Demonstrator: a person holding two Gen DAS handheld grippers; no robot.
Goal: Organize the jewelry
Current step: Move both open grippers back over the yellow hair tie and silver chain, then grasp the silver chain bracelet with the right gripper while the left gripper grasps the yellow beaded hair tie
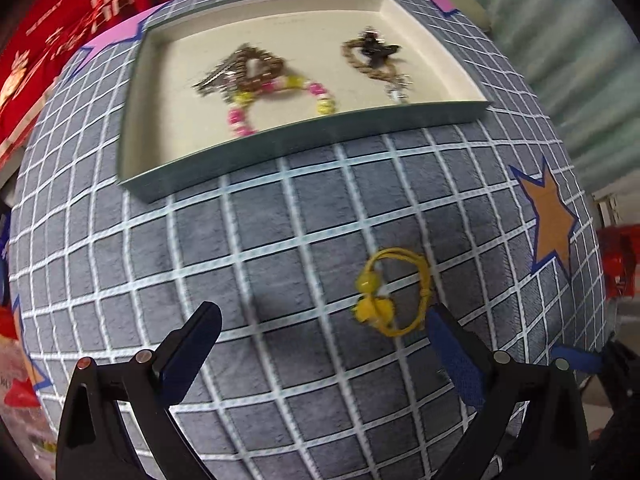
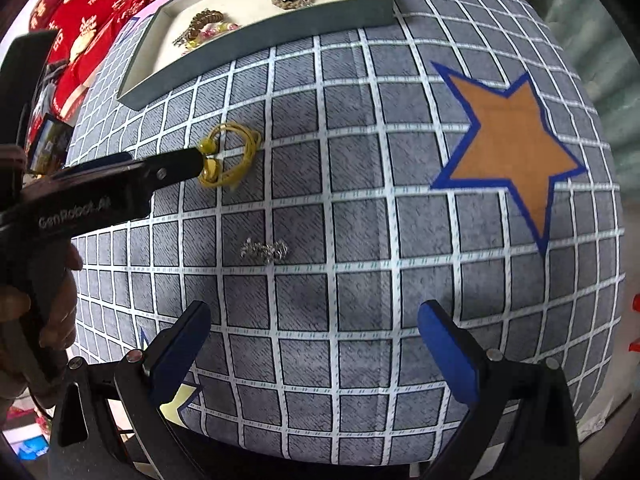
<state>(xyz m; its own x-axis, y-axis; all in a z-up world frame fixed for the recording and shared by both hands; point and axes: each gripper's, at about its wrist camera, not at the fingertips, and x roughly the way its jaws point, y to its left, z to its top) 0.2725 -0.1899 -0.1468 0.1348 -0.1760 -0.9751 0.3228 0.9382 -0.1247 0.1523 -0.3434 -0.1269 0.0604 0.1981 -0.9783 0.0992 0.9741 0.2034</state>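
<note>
A yellow cord bracelet lies on the grey checked cloth. My left gripper is open and low over the cloth, its right fingertip next to the bracelet. From the right wrist view the left gripper touches the bracelet's bead side. A small silver chain lies in a heap ahead of my open, empty right gripper. The shallow tray at the back holds a brown chain, a pink and yellow bead bracelet and a black clip on a gold chain.
An orange star is printed on the cloth at the right. Red printed fabric is piled beyond the table's left edge. A hand holds the left gripper's handle. Bare cloth lies between the tray and the grippers.
</note>
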